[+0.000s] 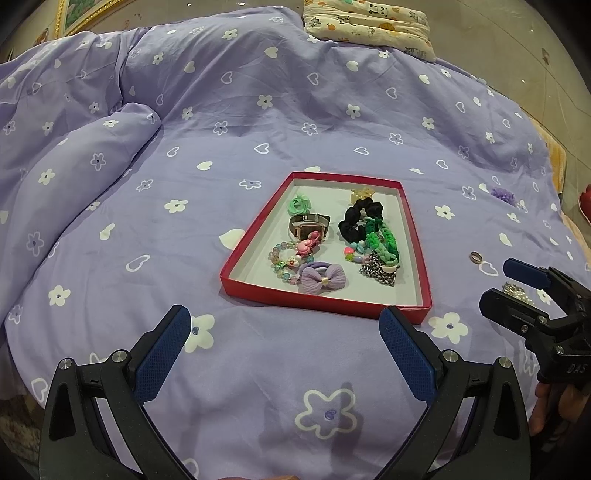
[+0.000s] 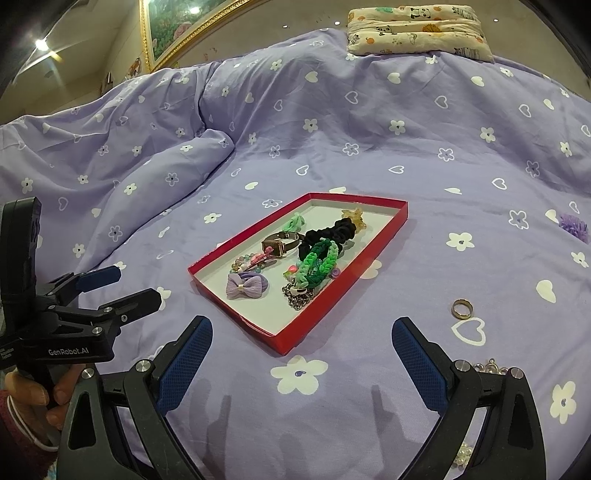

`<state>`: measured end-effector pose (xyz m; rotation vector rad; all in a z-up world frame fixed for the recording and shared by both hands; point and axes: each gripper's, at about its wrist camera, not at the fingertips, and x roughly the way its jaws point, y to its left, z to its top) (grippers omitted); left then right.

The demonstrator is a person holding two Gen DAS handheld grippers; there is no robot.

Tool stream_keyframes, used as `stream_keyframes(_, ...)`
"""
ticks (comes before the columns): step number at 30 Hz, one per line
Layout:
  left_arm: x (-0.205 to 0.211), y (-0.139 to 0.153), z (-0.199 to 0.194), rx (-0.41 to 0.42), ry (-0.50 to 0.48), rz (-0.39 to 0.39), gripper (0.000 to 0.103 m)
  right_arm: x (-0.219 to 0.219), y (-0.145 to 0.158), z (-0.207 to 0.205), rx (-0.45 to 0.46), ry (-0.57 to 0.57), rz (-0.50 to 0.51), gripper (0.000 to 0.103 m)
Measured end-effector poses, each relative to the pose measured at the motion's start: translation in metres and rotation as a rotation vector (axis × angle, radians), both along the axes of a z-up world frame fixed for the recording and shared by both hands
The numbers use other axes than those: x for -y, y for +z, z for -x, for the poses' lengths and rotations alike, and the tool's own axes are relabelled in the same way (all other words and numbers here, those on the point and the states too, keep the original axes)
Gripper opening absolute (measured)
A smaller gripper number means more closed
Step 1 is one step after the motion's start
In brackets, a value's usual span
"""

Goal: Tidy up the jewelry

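While both sets of jaws hang released above the bed (image 1: 258, 110), the ring (image 2: 460, 308) lies just right of the right gripper (image 2: 303, 354), outside the red tray (image 2: 288, 341); soft bedding could swallow it when pinched.

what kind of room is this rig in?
Most likely a bedroom. The work surface is a bed with a purple duvet printed with flowers and hearts, a folded cartoon-print pillow lies at its far end, and a gold-framed picture hangs on the wall behind.
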<state>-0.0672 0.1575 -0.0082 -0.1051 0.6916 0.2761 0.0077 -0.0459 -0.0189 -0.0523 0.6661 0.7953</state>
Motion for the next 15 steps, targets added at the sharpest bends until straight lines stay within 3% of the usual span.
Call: stream_keyframes(15, -0.0002, 0.0019, -0.0013, 0.002, -0.003, 0.000, 0.103, -0.0050, 0.0028, 0.0035, 0.003, 0.011, 0.004, 0.099)
